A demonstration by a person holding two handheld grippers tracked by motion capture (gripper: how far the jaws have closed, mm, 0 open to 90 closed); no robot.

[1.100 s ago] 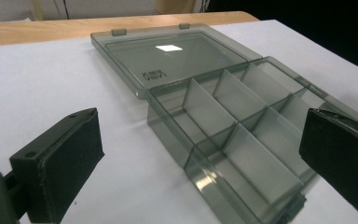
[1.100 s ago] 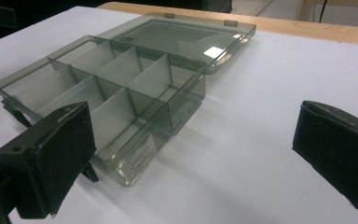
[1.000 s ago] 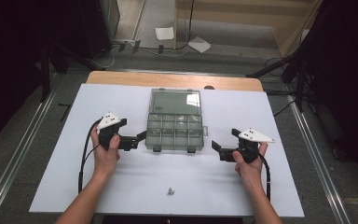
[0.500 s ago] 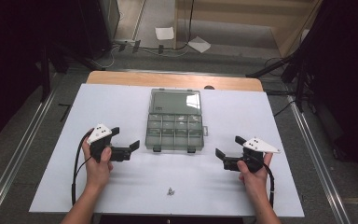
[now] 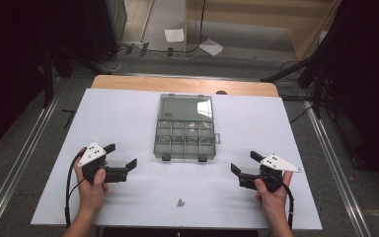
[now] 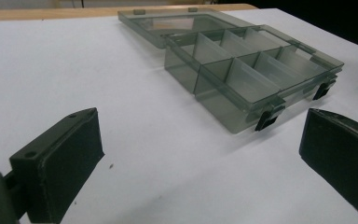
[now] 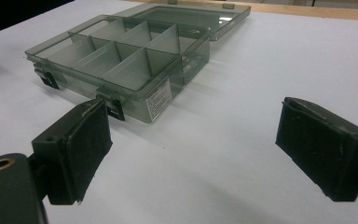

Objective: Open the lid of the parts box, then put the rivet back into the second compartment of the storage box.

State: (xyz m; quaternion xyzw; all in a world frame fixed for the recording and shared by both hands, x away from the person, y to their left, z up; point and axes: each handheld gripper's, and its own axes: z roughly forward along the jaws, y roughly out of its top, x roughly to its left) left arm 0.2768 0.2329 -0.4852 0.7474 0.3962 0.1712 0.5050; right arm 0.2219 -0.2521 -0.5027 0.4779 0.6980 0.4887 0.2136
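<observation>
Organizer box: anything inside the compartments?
The organizer box lies open, lid flat behind it. The compartments facing both gripper views look empty. Their floors behind the dividers and near walls are partly hidden. Small screws lie outside on the table.

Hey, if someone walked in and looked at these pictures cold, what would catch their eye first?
Probably the clear compartment box, lying open in the middle of the white table with its lid folded back flat. Next, the two hand-held tongs near the front edge, the left tongs and the right tongs, both open and holding nothing. A small screw lies alone between the hands.
</observation>
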